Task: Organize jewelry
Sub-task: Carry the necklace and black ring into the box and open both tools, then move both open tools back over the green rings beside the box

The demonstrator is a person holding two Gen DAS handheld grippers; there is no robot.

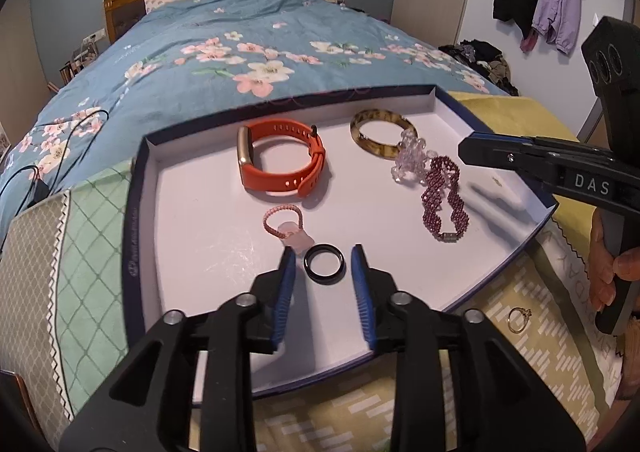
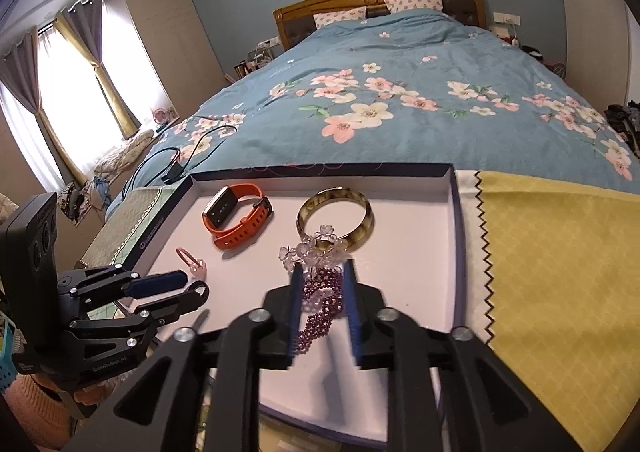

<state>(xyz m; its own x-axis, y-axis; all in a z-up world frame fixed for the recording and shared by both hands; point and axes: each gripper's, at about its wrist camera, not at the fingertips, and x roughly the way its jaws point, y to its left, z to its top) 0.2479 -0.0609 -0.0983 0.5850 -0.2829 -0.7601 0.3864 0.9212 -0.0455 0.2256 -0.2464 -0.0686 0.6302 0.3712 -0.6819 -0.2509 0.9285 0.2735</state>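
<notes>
A shallow white tray with a dark blue rim lies on the bed end. In it lie an orange watch, an amber bangle, a clear bead bracelet, a purple bead bracelet, a pink cord bracelet and a black ring. My left gripper is open with the black ring lying between its fingertips. My right gripper is open above the purple bracelet.
A gold ring lies on the yellow patterned cloth outside the tray's right edge. A green cloth lies left of the tray. The blue flowered duvet and a black cable lie beyond.
</notes>
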